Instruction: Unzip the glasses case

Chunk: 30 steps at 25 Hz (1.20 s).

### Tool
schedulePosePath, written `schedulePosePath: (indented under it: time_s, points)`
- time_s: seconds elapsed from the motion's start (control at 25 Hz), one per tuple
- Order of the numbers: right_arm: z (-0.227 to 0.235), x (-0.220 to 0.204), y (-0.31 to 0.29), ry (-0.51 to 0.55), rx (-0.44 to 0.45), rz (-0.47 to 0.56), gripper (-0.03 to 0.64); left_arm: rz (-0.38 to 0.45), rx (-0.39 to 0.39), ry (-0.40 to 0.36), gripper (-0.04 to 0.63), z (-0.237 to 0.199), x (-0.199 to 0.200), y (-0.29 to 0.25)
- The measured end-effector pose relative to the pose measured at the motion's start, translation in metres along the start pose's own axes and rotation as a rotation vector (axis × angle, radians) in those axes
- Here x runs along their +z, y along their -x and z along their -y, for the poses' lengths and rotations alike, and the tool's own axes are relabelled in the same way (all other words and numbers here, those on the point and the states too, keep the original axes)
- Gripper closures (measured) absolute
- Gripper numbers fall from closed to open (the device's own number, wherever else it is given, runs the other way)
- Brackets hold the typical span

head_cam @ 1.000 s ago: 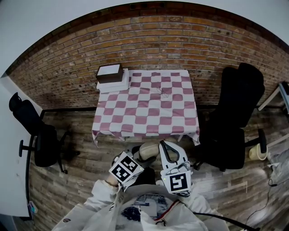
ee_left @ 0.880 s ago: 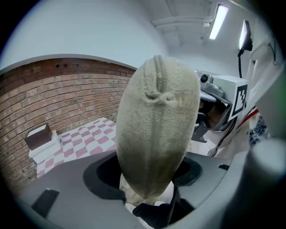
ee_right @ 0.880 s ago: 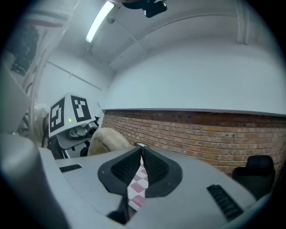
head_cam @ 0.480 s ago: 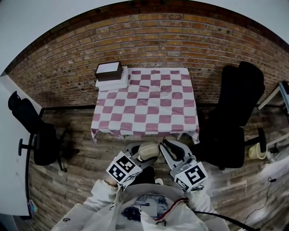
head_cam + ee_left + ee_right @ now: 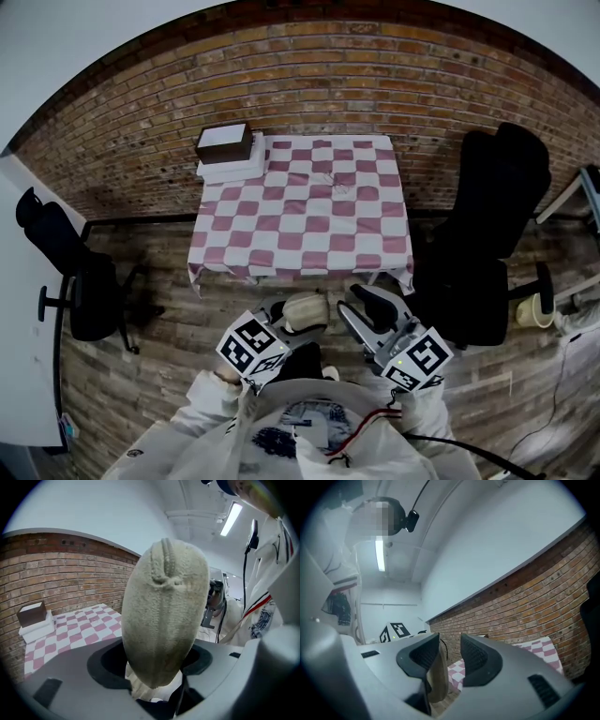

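The glasses case [image 5: 305, 311] is a beige fuzzy pouch, held in the air in front of the person and nearer than the table's front edge. My left gripper [image 5: 284, 316] is shut on its near end. In the left gripper view the case [image 5: 165, 616] stands up from between the jaws, and a zipper seam [image 5: 165, 557] runs over its top. My right gripper [image 5: 368, 307] is to the right of the case and apart from it. Its jaws have just been opening and nothing is between them. In the right gripper view the right gripper [image 5: 450, 654] is open, with the case [image 5: 436, 682] showing past the left jaw.
A table with a red-and-white checked cloth [image 5: 302, 217] stands against the brick wall. Stacked boxes [image 5: 227, 150] sit on its back left corner. A black office chair [image 5: 489, 234] stands to the right and another [image 5: 77, 281] to the left. The floor is wood plank.
The right gripper has let go at the case's right end, rolled, and swung away to the right with its jaws now apart. The left gripper still holds the case in nearly the same place.
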State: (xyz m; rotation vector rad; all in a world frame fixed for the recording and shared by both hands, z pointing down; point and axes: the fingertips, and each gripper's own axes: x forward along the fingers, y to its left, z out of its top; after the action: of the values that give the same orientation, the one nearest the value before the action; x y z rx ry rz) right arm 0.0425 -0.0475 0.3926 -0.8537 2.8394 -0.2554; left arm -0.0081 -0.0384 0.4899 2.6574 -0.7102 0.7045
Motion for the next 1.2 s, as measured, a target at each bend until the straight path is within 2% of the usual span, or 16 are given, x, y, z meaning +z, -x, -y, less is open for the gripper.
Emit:
schedulePosePath:
  time_s: [0.12, 0.32, 0.64, 1.04, 1.2]
  points:
    - [-0.008, 0.001, -0.001, -0.021, 0.061, -0.004, 0.455, -0.007, -0.002, -0.017, 0.307, 0.0, 0.0, 0.001]
    - [-0.031, -0.003, -0.012, 0.03, 0.195, -0.064, 0.382, -0.029, -0.023, -0.059, 0.307, 0.005, 0.003, -0.001]
    - [-0.05, -0.006, -0.018, 0.066, 0.303, -0.089, 0.341, -0.038, -0.104, -0.109, 0.307, 0.017, 0.005, -0.004]
    - [-0.057, -0.01, -0.02, 0.132, 0.329, -0.136, 0.339, -0.101, -0.201, -0.157, 0.307, 0.037, 0.003, -0.009]
    - [-0.066, -0.005, -0.024, 0.145, 0.339, -0.111, 0.339, -0.116, -0.242, -0.153, 0.307, 0.044, 0.001, -0.009]
